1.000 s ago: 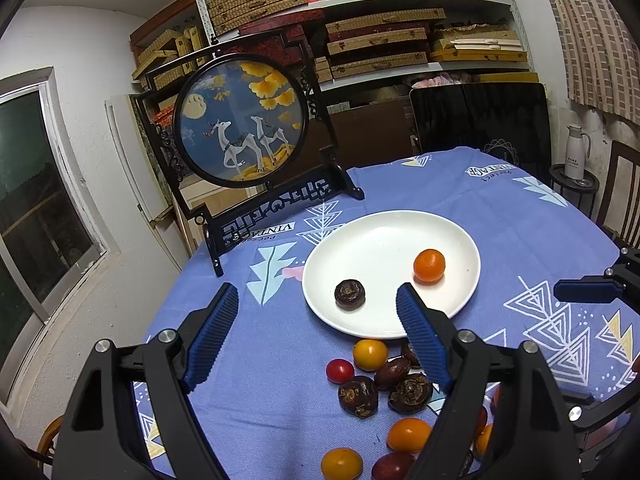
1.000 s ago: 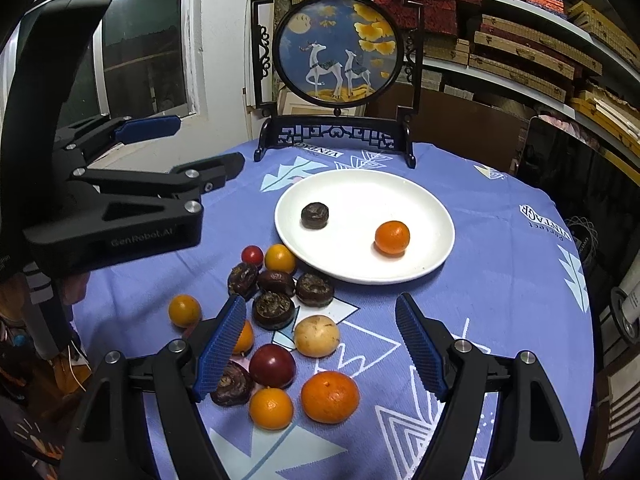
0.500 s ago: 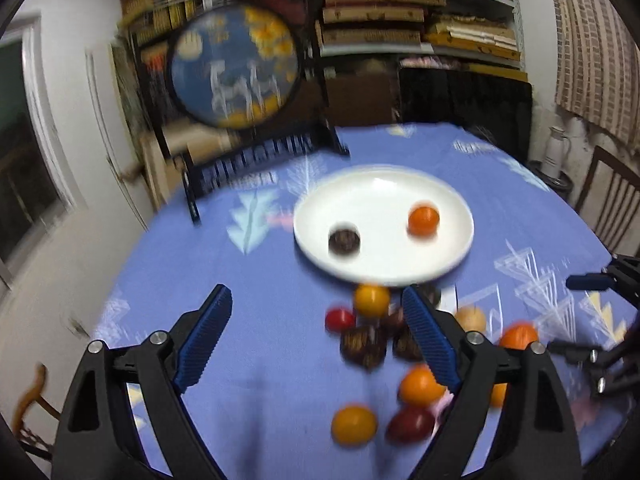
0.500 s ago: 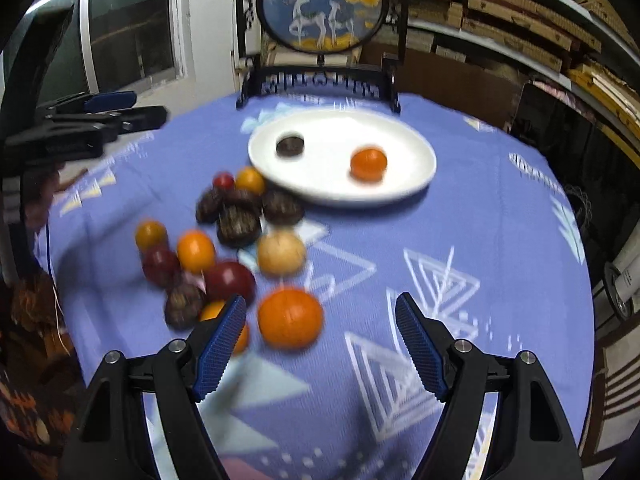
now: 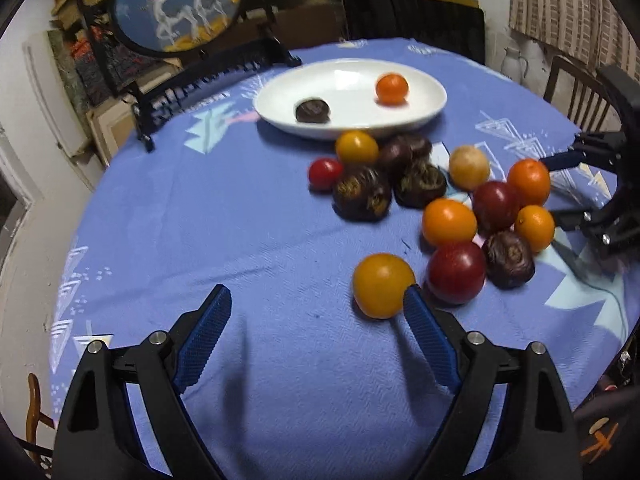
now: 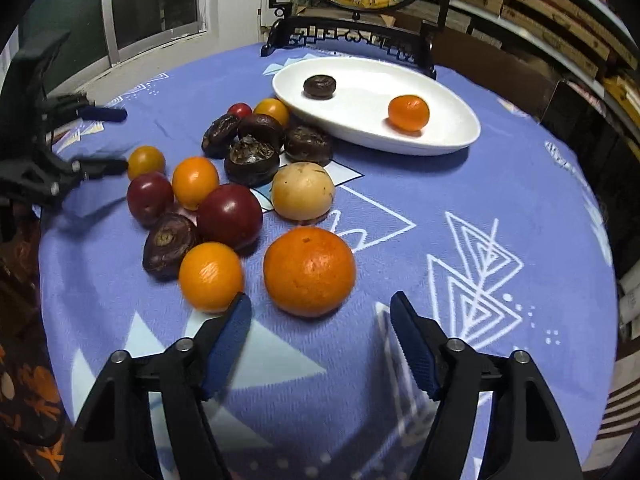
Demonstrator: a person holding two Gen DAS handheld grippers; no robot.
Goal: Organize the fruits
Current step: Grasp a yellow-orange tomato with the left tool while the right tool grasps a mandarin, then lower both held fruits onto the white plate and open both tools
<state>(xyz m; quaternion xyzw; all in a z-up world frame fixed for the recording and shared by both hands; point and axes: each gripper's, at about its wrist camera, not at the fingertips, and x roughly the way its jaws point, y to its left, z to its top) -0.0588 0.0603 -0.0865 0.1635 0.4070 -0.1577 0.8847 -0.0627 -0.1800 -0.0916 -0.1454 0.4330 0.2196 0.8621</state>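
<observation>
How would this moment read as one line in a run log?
left claw: open, empty | right claw: open, closing, near big orange | plate: two fruits

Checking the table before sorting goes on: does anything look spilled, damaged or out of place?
Nothing spilled or damaged. Only two fruits sit on the white plate; the rest lie loose on the blue tablecloth beside it, still unsorted.
</observation>
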